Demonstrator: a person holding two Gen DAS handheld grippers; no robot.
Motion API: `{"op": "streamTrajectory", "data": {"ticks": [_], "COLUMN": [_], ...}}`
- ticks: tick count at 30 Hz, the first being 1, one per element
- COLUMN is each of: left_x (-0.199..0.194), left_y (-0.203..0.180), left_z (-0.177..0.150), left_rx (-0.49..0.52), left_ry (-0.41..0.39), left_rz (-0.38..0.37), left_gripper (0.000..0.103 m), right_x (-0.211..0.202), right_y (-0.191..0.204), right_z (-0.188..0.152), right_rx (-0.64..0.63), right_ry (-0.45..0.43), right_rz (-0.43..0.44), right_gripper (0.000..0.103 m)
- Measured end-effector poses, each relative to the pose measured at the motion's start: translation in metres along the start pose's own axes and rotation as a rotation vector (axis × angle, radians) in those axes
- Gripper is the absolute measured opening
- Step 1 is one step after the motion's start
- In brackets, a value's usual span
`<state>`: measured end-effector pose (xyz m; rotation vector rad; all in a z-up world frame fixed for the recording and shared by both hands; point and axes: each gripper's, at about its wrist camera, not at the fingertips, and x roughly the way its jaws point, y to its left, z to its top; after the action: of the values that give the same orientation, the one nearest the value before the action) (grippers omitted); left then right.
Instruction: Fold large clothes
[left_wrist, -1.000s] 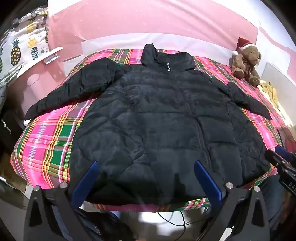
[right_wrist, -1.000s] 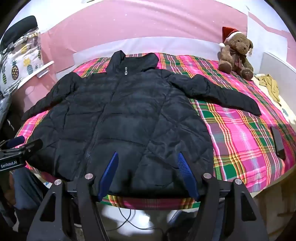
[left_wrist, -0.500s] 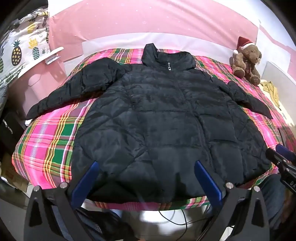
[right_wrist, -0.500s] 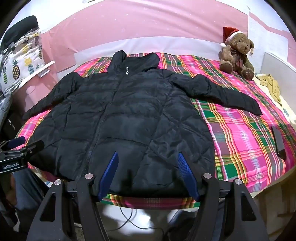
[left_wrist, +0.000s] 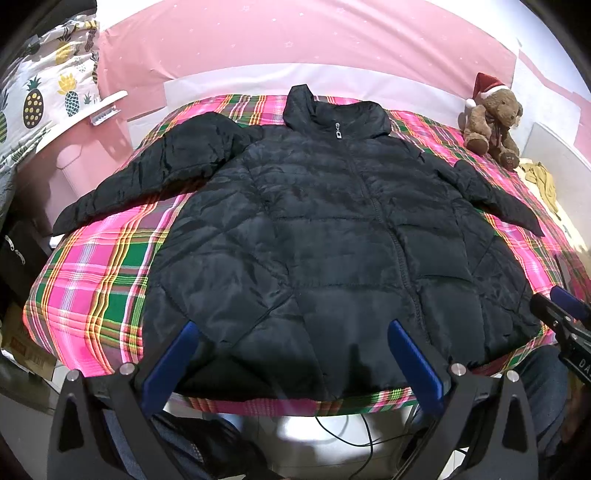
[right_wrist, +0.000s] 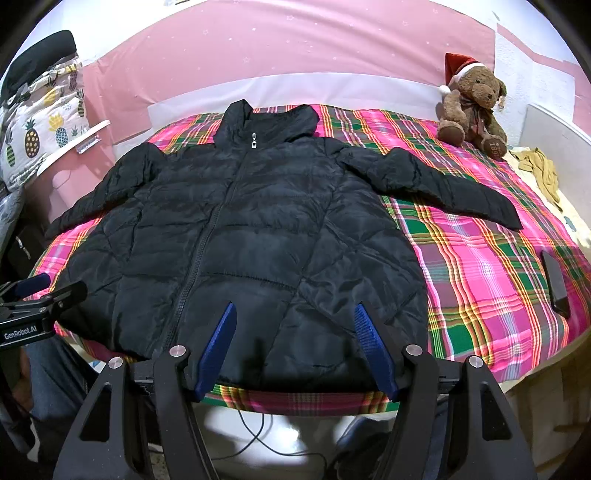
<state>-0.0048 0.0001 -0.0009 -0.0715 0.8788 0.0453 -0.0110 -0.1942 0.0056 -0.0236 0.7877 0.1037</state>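
Observation:
A black quilted puffer jacket (left_wrist: 332, 236) lies flat, front up and zipped, on a pink and green plaid bed (left_wrist: 96, 280), with both sleeves spread out; it also shows in the right wrist view (right_wrist: 251, 236). My left gripper (left_wrist: 291, 332) is open and empty, hovering above the jacket's hem at the near bed edge. My right gripper (right_wrist: 295, 314) is open and empty, above the hem further right. Each gripper shows at the edge of the other's view: the right one (left_wrist: 561, 310), the left one (right_wrist: 40, 291).
A teddy bear with a Santa hat (right_wrist: 472, 103) sits at the bed's far right corner. A dark phone (right_wrist: 554, 284) lies on the plaid cover at the right. A yellow cloth (right_wrist: 539, 166) lies past the bear. Cables (left_wrist: 351, 432) lie on the floor below the bed edge.
Both grippers have risen or tilted very slightly; the jacket sits a touch lower in both views. Nothing was grasped or moved.

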Motion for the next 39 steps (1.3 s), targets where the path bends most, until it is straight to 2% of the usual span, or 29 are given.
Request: {"op": "streamTrajectory", "data": {"ticks": [39], "left_x": [0.0008], "left_y": [-0.001], "left_z": [-0.0026], "left_rx": [-0.001], "left_ry": [0.015], "left_rz": [-0.009], "left_gripper": [0.103], "right_x": [0.0003], "right_y": [0.0021], "right_z": [0.0], "right_rx": [-0.001], "right_ry": [0.006], "right_rz": [-0.002], "right_gripper": [0.066]}}
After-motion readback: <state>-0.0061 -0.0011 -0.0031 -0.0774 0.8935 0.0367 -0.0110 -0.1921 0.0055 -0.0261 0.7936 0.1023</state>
